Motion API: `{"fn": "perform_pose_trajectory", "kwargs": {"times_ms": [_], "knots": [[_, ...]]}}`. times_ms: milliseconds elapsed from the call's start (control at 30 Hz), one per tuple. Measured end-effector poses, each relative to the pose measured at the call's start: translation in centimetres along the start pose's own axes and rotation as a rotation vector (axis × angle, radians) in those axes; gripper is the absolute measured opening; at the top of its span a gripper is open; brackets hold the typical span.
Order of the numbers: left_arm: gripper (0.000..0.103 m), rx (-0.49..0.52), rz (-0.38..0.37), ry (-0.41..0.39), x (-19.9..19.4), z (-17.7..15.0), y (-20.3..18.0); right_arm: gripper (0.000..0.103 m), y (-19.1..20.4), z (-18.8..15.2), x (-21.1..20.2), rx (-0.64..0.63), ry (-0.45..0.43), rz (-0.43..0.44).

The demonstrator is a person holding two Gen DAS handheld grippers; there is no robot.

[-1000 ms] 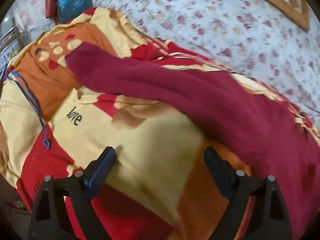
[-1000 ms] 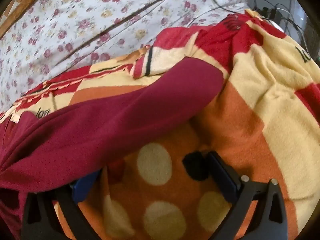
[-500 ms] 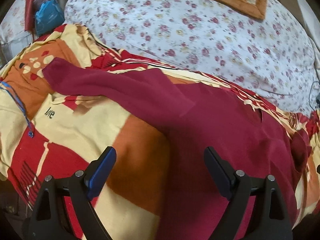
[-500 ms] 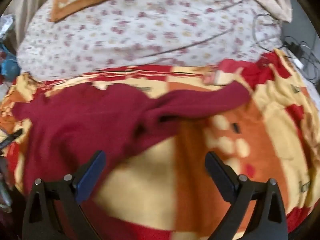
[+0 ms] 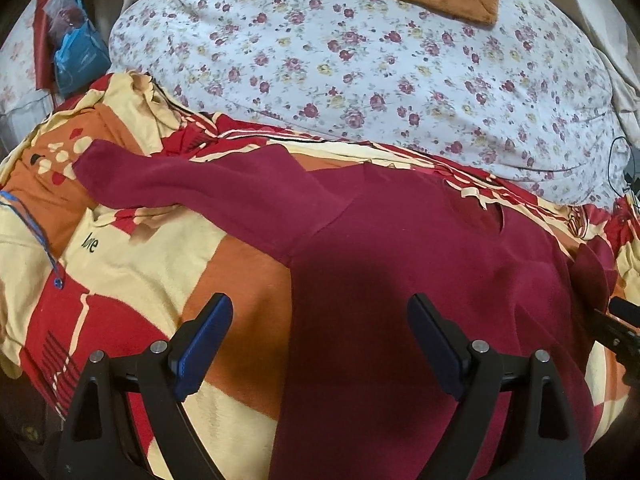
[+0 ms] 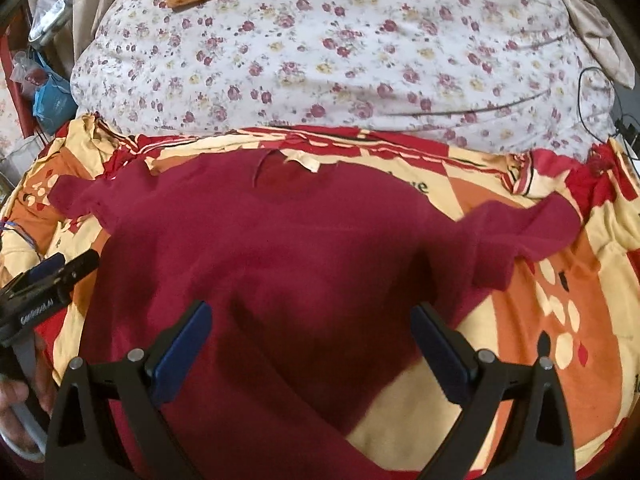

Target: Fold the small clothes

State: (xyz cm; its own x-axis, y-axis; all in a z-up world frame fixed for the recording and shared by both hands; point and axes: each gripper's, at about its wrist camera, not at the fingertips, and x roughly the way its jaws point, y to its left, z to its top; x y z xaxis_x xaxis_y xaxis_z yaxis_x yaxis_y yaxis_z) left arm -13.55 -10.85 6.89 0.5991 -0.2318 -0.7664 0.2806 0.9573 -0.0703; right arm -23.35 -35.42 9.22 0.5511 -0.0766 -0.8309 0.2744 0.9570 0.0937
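A maroon sweater [image 6: 288,248] lies spread on the patterned blanket [image 6: 560,280]; left hand-held gripper [image 5: 320,344] and right hand-held gripper [image 6: 312,344] both hover released.

Maroon sweater [image 6: 288,264] matt fleecy cloth; patterned blanket [image 6: 560,320] soft cloth; floral quilt [image 6: 340,48] cotton.

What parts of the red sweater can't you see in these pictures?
- Sweater bottom hem: cut off by the lower edge in both wrist views, behind the left gripper and right gripper.
- Right sleeve: nearly out of the left view.
- Collar label: too small to read.
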Motion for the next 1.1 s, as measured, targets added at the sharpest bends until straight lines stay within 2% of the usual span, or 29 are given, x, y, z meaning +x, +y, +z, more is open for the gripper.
{"fn": "perform_pose_trajectory", "kwargs": {"times_ms": [167, 300, 400, 633, 867, 1100], "knots": [[0.082, 0.002, -0.005, 0.000, -0.1, 0.1, -0.2, 0.101, 1.2, 0.3, 0.3, 0.022, -0.014, 0.038], [0.082, 0.003, -0.006, 0.000, -0.1, 0.4, -0.4, 0.101, 2.3, 0.3, 0.8, 0.011, 0.000, 0.021], [0.082, 0.025, 0.027, -0.001, -0.1, 0.5, -0.8, 0.101, 2.8, 0.5, 1.1, 0.024, 0.005, 0.025], [0.082, 0.014, 0.000, 0.011, 0.3, 0.5, -1.0, 0.101, 2.8, 0.8, 1.6, 0.084, 0.012, 0.035], [0.081, 0.024, 0.014, 0.033, 1.0, 0.3, -1.5, 0.101, 3.1, 0.6, 2.2, 0.062, 0.005, -0.003], [0.081, 0.042, 0.011, 0.030, 1.1, 0.1, -2.0, 0.101, 2.9, 0.6, 2.6, 0.057, 0.007, -0.002]]}}
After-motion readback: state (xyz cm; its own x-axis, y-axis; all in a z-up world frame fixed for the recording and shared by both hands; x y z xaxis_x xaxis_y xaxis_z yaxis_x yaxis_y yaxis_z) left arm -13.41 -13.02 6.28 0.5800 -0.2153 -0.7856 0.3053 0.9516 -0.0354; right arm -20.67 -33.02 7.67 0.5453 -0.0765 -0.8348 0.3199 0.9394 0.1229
